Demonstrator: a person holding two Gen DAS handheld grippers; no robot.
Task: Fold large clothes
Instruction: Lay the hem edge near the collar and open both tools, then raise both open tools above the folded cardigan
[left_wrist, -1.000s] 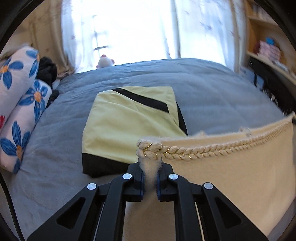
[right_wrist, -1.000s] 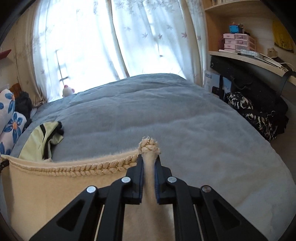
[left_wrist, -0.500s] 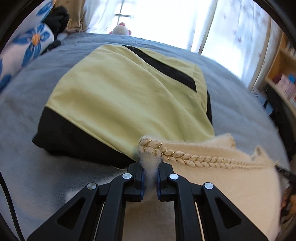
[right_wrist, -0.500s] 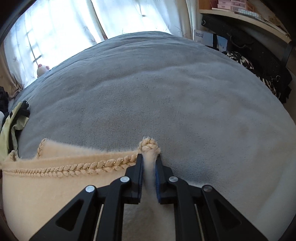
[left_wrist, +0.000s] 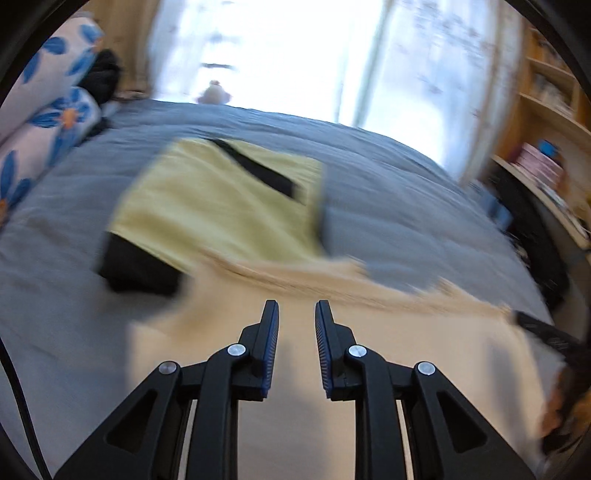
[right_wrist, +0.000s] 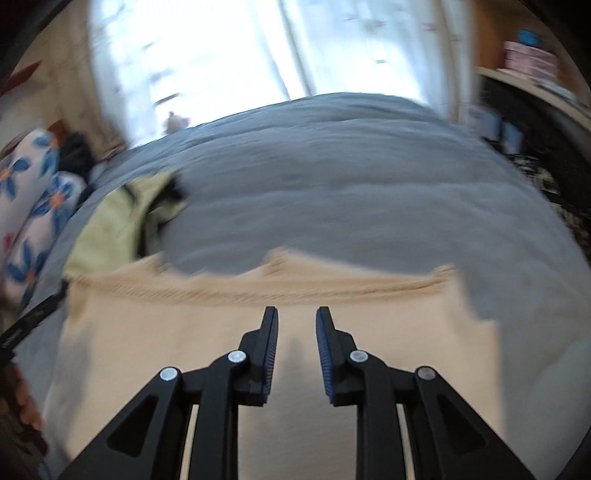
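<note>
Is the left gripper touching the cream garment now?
Apart. In the left wrist view the left gripper is open with nothing between its fingers, and the cream garment lies below on the bed.

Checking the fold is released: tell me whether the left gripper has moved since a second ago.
Yes. The left gripper has let go of the cream garment and drawn back toward the camera side, away from the yellow folded garment; its braided edge now lies ahead of the fingertips.
</note>
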